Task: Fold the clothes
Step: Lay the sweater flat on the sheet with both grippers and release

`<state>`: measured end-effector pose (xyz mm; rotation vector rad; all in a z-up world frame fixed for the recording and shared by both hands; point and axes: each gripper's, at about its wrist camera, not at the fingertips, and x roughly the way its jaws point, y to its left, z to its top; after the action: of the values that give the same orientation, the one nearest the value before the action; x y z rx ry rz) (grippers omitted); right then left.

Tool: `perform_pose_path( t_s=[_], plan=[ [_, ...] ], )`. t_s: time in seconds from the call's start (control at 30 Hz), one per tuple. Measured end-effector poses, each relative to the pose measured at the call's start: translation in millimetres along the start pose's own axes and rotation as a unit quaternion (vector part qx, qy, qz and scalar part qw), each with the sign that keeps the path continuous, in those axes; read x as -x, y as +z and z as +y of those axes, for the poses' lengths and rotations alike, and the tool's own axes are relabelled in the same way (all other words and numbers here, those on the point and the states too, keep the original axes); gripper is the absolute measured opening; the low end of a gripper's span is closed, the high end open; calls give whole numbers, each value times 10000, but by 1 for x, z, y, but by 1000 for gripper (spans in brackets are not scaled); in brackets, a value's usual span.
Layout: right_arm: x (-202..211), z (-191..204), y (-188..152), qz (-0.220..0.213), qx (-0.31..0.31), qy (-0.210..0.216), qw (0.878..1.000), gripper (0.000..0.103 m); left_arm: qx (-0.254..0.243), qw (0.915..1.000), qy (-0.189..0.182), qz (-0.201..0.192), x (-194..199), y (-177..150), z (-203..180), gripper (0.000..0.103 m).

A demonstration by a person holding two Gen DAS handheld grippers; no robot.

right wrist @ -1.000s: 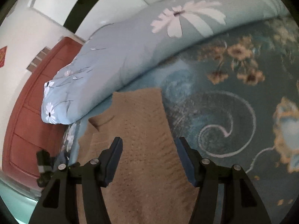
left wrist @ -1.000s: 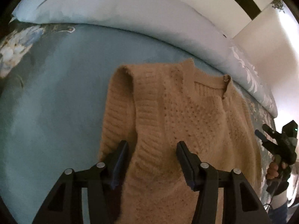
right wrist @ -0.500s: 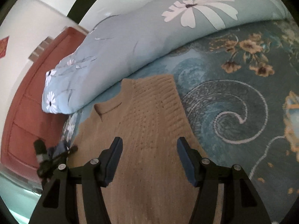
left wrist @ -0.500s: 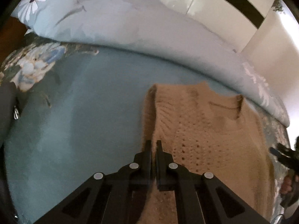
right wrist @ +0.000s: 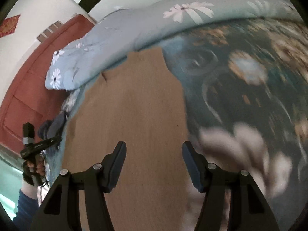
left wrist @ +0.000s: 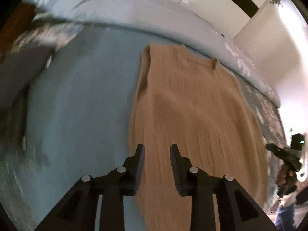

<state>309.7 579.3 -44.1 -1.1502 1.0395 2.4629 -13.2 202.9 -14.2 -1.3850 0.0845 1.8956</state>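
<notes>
A tan knit sweater (left wrist: pixel 192 105) lies flat on the blue bed, collar toward the pillows, its left sleeve folded in along the left edge. My left gripper (left wrist: pixel 156 152) hovers open over the sweater's lower left edge, with nothing held between its fingers. In the right wrist view the same sweater (right wrist: pixel 138 105) fills the middle. My right gripper (right wrist: pixel 154 150) stands wide open above its lower right part, holding nothing. Each view shows the other gripper at its edge, in a hand. Both views are blurred by motion.
The floral blue bedspread (right wrist: pixel 240 96) stretches to the right of the sweater, plain blue sheet (left wrist: pixel 80 96) to the left. A long flowered pillow roll (left wrist: pixel 134 15) lies along the head of the bed. A red wooden door (right wrist: pixel 28 86) stands beyond the left side.
Half a second ago my left gripper was shut on the sweater's left edge; it has since opened. Both grippers have drawn back toward the hem, so more of the sweater shows.
</notes>
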Motion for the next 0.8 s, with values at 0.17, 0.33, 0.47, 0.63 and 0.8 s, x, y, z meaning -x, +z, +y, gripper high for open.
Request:
perform_pose_path(
  t_s=[0.17, 0.33, 0.47, 0.63, 0.8],
  plan=[
    [20, -14, -60, 108, -211, 68, 9997, 62, 236, 9996, -163, 57, 14, -68, 3, 34],
    [33, -5, -96, 207, -247, 350, 9989, 62, 457, 9984, -331, 87, 29, -132, 6, 34],
    [36, 1, -110, 157, -132, 287, 9994, 62, 475, 9980, -410, -91, 32, -144, -2, 32],
    [41, 2, -112, 67, -14, 153, 9999, 58, 354, 9983, -367, -272, 40, -140, -6, 32],
    [52, 11, -71, -322, 421, -190, 9984, 60, -118, 9987, -63, -500, 50, -85, -11, 39]
  ],
)
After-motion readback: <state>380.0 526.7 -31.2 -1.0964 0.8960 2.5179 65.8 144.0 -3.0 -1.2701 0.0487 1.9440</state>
